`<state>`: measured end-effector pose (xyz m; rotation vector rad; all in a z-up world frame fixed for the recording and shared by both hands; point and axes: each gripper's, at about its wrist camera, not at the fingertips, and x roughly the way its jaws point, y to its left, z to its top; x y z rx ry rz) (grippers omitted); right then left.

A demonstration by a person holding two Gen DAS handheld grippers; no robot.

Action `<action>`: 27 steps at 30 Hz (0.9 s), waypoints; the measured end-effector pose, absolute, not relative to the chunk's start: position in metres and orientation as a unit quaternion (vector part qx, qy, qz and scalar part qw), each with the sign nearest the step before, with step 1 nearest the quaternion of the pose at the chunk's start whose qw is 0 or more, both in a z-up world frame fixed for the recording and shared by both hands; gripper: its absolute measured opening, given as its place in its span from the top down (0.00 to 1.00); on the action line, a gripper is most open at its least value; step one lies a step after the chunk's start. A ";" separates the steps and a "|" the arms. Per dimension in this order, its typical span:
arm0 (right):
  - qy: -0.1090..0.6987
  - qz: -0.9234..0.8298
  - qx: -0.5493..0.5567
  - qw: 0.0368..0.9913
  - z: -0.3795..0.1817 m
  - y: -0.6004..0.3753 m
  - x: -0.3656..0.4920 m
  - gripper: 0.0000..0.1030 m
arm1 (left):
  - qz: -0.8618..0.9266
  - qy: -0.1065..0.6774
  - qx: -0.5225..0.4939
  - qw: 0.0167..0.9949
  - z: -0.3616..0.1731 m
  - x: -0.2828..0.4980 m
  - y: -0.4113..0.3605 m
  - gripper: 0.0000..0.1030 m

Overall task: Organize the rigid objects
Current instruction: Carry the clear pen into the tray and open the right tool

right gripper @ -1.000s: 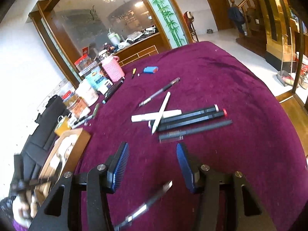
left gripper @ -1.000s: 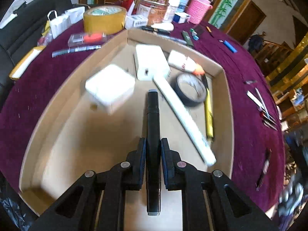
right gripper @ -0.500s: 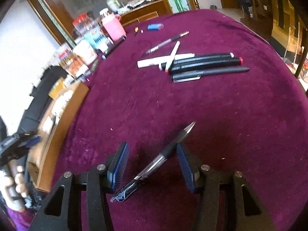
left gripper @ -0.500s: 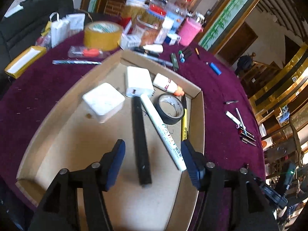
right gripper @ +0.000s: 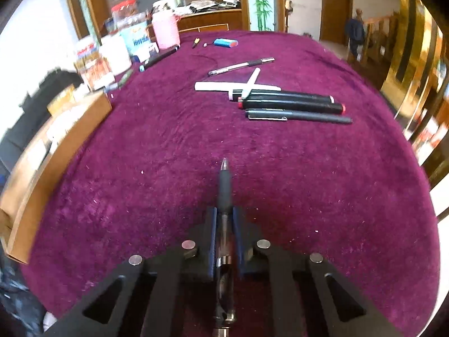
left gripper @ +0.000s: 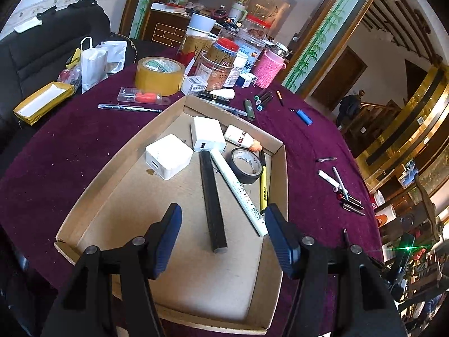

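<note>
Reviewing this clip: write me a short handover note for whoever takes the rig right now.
Left gripper: open, empty, above the cardboard tray.
Right gripper: shut on a black-grip pen, tip pointing forward over the purple cloth.
Done: black marker, white marker, two white chargers, tape roll, glue bottle and yellow pen lie in the tray.
Left: tray the held pen, then the pens and markers grouped on the cloth, plus strays near the pink holder.

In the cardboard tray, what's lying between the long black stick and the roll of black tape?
A long white marker lies between the black stick and the black tape roll, slanting down the tray. The left wrist view shows it.
</note>
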<state>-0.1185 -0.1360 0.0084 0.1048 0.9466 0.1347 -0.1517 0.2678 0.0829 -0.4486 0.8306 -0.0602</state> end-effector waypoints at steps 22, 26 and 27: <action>0.456 0.341 0.135 0.811 0.074 0.015 -0.095 0.88 | 0.009 0.381 -0.241 0.892 0.076 -0.160 0.303 0.41; 0.485 0.354 0.112 0.792 0.063 0.067 -0.086 0.88 | 0.012 0.382 -0.247 0.891 0.073 -0.162 0.313 0.41; 0.494 0.354 0.111 0.786 0.059 0.075 -0.083 0.88 | 0.013 0.381 -0.248 0.890 0.073 -0.162 0.316 0.41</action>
